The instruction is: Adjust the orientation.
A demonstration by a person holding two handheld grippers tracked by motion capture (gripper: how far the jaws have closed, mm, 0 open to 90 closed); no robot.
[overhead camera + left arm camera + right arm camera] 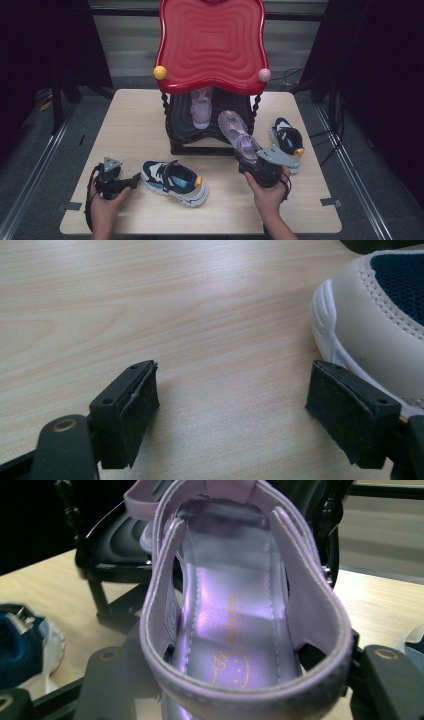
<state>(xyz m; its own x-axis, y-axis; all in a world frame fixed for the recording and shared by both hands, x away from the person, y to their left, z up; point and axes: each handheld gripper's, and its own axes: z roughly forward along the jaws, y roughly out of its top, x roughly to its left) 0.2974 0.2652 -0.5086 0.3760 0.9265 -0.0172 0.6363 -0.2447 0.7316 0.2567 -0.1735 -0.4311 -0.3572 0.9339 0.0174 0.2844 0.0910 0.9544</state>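
The right gripper pinches a purple sandal by its heel before the shoe rack; the left gripper, jaws spread, rests beside a sneaker.

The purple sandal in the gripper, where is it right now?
In the high view the purple sandal is held up in the right gripper, right of middle, its toe pointing at the black shelf where its twin sits.
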